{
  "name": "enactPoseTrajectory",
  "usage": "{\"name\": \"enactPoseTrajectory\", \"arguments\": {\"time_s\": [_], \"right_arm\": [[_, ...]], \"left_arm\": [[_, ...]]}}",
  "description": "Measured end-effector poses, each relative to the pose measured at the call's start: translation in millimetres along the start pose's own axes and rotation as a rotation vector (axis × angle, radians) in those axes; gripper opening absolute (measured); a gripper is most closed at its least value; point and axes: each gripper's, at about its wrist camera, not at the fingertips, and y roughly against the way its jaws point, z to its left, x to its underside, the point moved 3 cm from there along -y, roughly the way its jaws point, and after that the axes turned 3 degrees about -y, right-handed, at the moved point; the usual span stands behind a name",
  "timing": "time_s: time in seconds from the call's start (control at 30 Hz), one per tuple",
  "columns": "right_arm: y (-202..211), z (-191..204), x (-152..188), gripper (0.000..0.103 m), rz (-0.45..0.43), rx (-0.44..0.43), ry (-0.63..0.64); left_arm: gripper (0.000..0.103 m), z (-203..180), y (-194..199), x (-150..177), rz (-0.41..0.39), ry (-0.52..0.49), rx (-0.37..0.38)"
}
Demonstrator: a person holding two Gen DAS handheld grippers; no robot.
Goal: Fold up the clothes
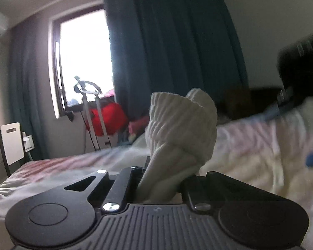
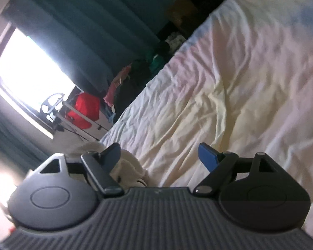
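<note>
My left gripper [image 1: 167, 173] is shut on a white ribbed knit garment [image 1: 181, 129], which bunches up above the jaws and is held over the bed [image 1: 250, 145]. My right gripper [image 2: 160, 156] is open and empty, tilted, above the wrinkled pale sheet [image 2: 219, 83]. A bit of the white garment [image 2: 127, 166] shows by its left blue finger [image 2: 111, 156]. The right gripper also appears blurred at the right edge of the left wrist view [image 1: 298, 77].
Dark teal curtains [image 1: 173, 41] hang beside a bright window [image 1: 83, 58]. A white stand with a red bag [image 1: 106, 120] stands beyond the bed's far edge. A chair [image 1: 10, 143] is at left. Clothes lie piled on the floor [image 2: 135, 77].
</note>
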Motion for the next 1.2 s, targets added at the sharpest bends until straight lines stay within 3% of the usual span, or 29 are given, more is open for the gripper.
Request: {"name": "enactPoseTrajectory", "arguments": {"time_s": [0.03,0.1,0.17,0.23,0.4,0.47,0.6,0.73,0.83,0.93,1.07,1.2], "right_arm": [[-2,0,1,0.084,0.008,-0.008,-0.006],[-5,-1,2,0.084,0.024,-0.025,-0.016],[-7,4,6,0.084,0.046,-0.067,-0.013],[-8,9,11,0.084,0.058,-0.093,0.001],[-7,17,21,0.084,0.075,-0.178,-0.017],[-4,17,23,0.084,0.079,-0.225,-0.067],[2,18,29,0.084,0.096,-0.289,-0.125],[8,21,40,0.084,0.121,-0.328,-0.156],[8,20,54,0.084,0.192,-0.37,-0.231],[15,27,61,0.084,0.165,-0.289,-0.172],[26,26,70,0.085,0.135,-0.183,-0.16],[30,18,89,0.085,0.17,-0.09,-0.155]], "left_arm": [[0.017,3,-2,0,0.012,0.012,0.0],[0.037,11,-7,-4,0.037,0.048,-0.002],[0.073,36,-14,2,0.102,0.077,-0.011],[0.081,57,-16,6,0.147,0.1,0.025],[0.089,114,-9,23,0.221,0.129,0.127],[0.094,130,2,27,0.231,0.139,0.167],[0.094,178,32,40,0.219,0.139,0.223],[0.097,231,54,40,0.185,0.168,0.177],[0.097,269,65,31,0.148,0.193,0.123],[0.097,289,61,27,0.131,0.198,0.047],[0.097,301,62,35,0.173,0.251,0.031],[0.097,312,65,44,0.22,0.306,0.021]]}}
